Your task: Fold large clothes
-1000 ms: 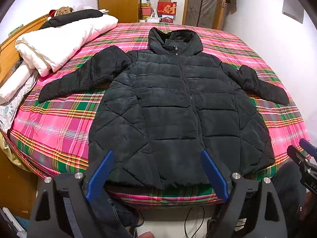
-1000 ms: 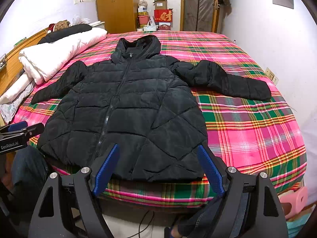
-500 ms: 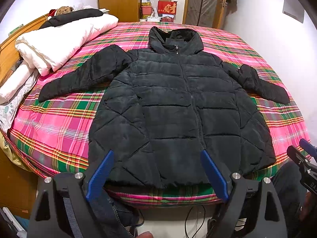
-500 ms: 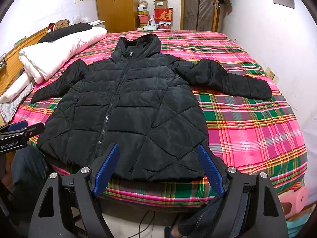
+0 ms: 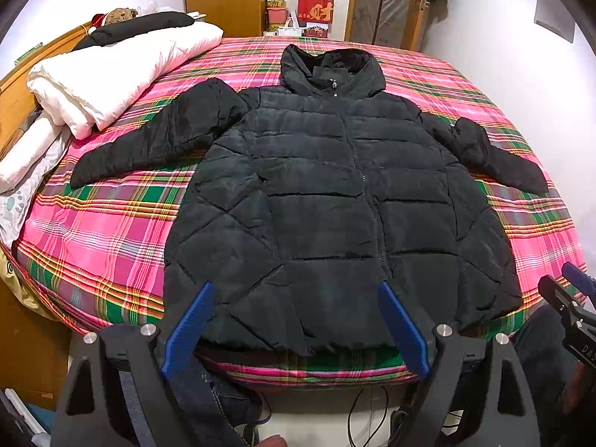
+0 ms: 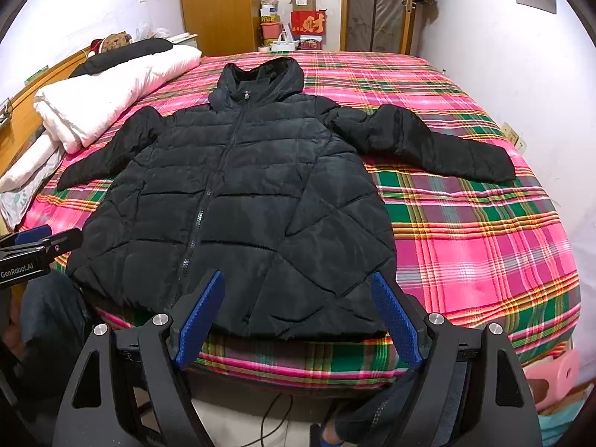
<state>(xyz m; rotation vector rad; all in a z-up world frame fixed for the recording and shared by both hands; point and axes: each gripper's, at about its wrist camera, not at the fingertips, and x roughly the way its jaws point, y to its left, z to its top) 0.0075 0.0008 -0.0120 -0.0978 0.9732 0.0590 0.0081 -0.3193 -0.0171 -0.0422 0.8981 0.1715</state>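
— Anything moved since a moment ago?

— Hardly. The black jacket [image 5: 327, 201] lies as flat as it did, zipped, front up, sleeves spread, hem at the near edge of the bed [image 5: 100, 231]. Both tools hang where they were, short of the hem.

— The fingers?

— The left gripper [image 5: 294, 290] stands wide apart, holding nothing. The right gripper [image 6: 298, 279] is the same, spread and bare.

— And the room?

— A pink and green plaid sheet [image 6: 484, 246] covers the bed. A white duvet [image 5: 111, 74] is folded on the left side, beside a wooden headboard [image 6: 18, 126]. Past the far end stand a wooden wardrobe [image 6: 219, 3] and a red box [image 6: 307, 22].

— Anything you can't see well?

— The floor under the tools is mostly blocked. A pink thing [image 6: 558, 376] at the right is cut off; I can't tell what it is.
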